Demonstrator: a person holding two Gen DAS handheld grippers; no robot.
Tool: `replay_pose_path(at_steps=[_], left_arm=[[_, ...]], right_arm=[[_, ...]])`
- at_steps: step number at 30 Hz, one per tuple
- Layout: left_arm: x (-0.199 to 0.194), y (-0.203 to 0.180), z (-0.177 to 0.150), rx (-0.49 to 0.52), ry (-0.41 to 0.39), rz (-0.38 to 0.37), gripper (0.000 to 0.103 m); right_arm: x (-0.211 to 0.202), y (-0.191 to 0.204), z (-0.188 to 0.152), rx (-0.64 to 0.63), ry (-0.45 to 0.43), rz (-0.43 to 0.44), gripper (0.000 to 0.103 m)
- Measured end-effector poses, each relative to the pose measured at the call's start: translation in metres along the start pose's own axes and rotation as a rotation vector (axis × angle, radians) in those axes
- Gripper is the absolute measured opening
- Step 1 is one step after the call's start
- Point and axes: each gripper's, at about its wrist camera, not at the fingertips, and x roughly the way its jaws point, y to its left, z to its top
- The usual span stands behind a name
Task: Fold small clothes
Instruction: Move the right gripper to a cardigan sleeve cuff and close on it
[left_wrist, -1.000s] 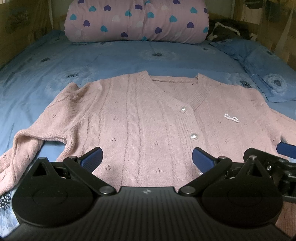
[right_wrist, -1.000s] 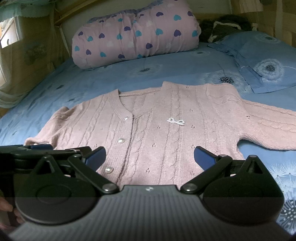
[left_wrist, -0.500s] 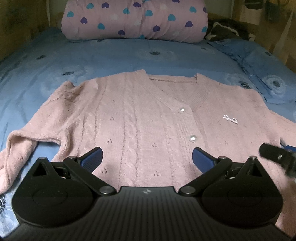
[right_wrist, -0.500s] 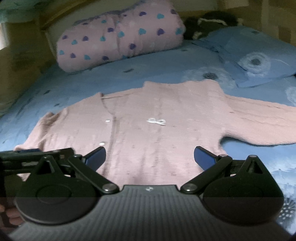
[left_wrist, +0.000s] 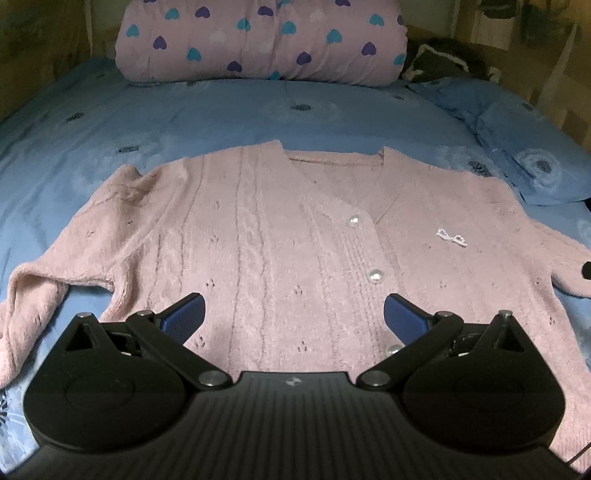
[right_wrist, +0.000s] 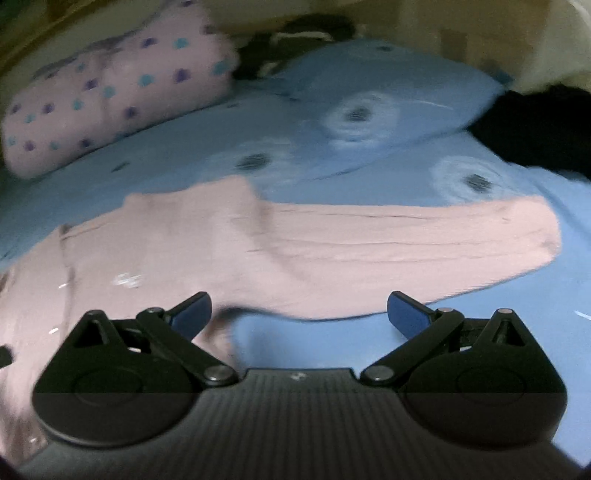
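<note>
Ahead of my right tool (right_wrist: 299, 310), the pink cardigan's sleeve (right_wrist: 424, 236) lies flat on the bed (right_wrist: 480, 350), long axis running left to right across my view, cuff at the far right; view blurred. Right tool is nearer it, spread wide, grasping nothing. Left tool (left_wrist: 293, 312), equally released and empty, hovers over the cardigan (left_wrist: 280, 240) body near the hem. I judge the sleeve fold comes next.

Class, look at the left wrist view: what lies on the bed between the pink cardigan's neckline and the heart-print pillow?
In the left wrist view, only bare blue bedsheet lies between the pink cardigan and the heart-print pillow.
</note>
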Motion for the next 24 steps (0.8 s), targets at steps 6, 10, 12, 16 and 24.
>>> replay_pose_path(at_steps=[6,10,12,16,24], left_arm=[[0.007,-0.006,-0.002,0.028,0.016,-0.002,0.103],[0.010,-0.008,-0.003,0.037,0.022,0.003,0.103],[0.011,-0.007,-0.003,0.035,0.026,0.005,0.103],[0.012,-0.007,-0.003,0.028,0.028,-0.003,0.103],[0.017,-0.008,-0.004,0.021,0.049,-0.021,0.103]], right_arm=[[0.020,-0.052,0.002,0.186,0.039,-0.050,0.103],[0.035,-0.073,0.000,0.261,0.045,-0.083,0.103],[0.045,-0.081,-0.002,0.271,0.047,-0.080,0.103],[0.057,-0.089,0.000,0.277,0.006,-0.057,0.103],[0.068,-0.105,0.007,0.364,-0.074,-0.019,0.102]])
